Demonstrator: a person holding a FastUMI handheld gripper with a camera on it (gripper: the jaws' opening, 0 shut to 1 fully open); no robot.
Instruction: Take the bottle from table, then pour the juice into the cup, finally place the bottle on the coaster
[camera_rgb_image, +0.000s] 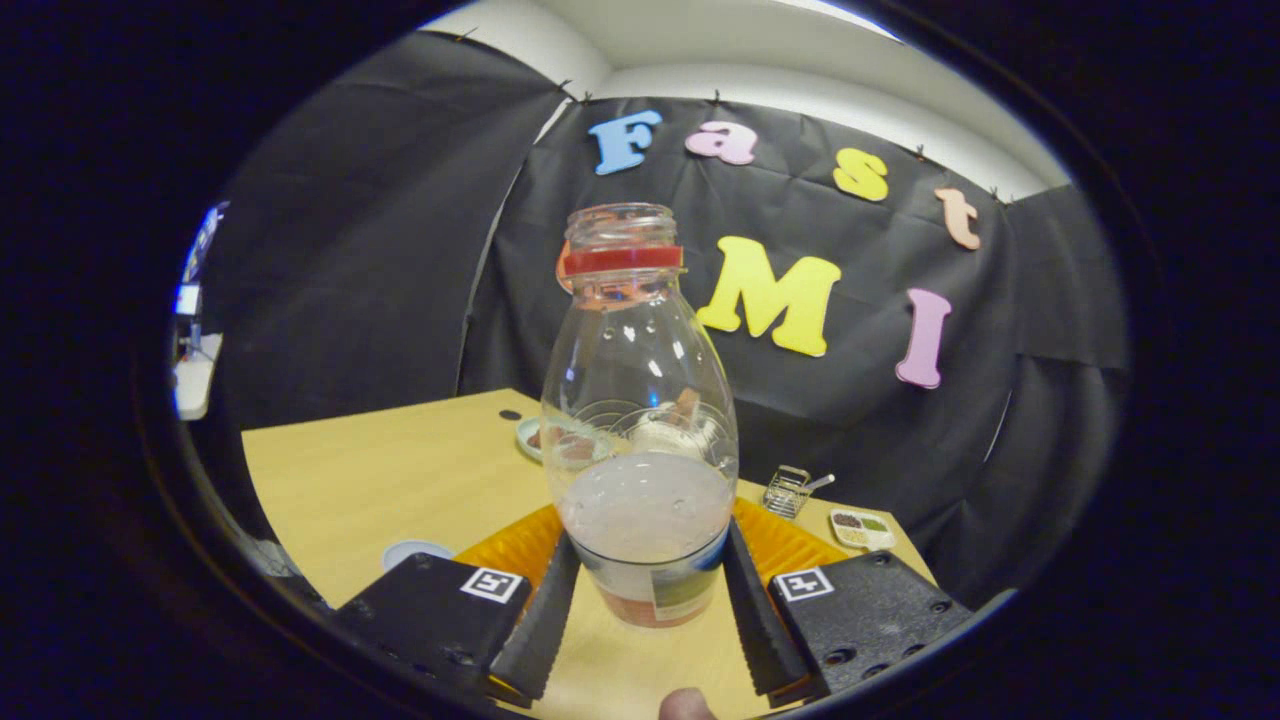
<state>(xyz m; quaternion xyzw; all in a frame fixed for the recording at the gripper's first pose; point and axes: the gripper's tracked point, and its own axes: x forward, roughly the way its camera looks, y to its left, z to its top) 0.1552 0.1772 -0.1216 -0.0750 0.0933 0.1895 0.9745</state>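
Claw (648, 600) pinching juice bottle (640, 430) low on its body, both fingers pressed against sides; bottle upright, cap off. Coaster (520, 545) just behind bottle base, nr table's (370, 480) front edge. Wire rack (788, 490) twd far right corner.

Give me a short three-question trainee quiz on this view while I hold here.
1. True or false: the tongs are shut on the bottle.
2. The bottle's mouth is: A) capped, B) open with a red ring below it, C) hidden.
3. What orange thing lies on the table right behind the bottle's base?

Key
1. True: both fingers press its lower sides, and it stands upright.
2. B.
3. A ribbed orange mat, probably the coaster, spreading out behind both fingers.
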